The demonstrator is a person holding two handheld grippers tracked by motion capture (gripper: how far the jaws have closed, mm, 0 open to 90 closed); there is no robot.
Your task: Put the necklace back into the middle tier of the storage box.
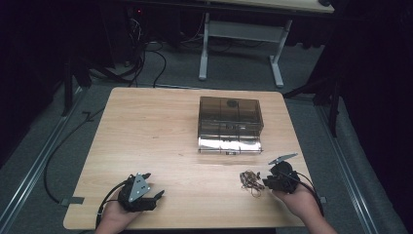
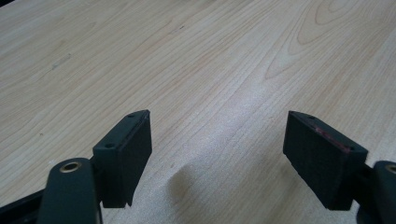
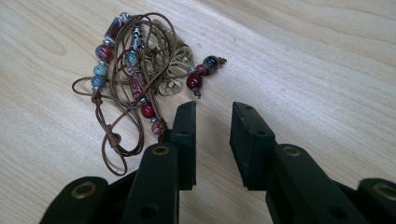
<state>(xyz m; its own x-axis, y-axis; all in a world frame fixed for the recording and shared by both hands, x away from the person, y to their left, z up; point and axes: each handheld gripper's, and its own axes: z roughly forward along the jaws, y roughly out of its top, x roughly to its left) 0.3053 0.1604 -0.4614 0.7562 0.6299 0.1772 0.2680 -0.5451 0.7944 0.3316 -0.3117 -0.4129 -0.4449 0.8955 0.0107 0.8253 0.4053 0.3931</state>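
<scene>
Right tool (image 3: pixel 212 109): your jaws part-open, empty, beside beaded necklace (image 3: pixel 133 70) near tabletop's right front corner | step: reaching | next: straddle cord, close.

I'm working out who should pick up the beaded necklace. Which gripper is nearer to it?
Right. The right gripper sits just beside the beaded necklace, nothing between its fingers. The left gripper rests far across the table.

the bench (image 1: pixel 160 131) is light wood with a fine darker grain. the necklace (image 3: pixel 133 70) has a brown cord with beads in dark red, teal and silver – also a dull gold pendant. the box (image 1: pixel 229 124) is smoky, see-through brown. both grippers (image 3: pixel 212 121) (image 2: pixel 217 140) are black.
</scene>
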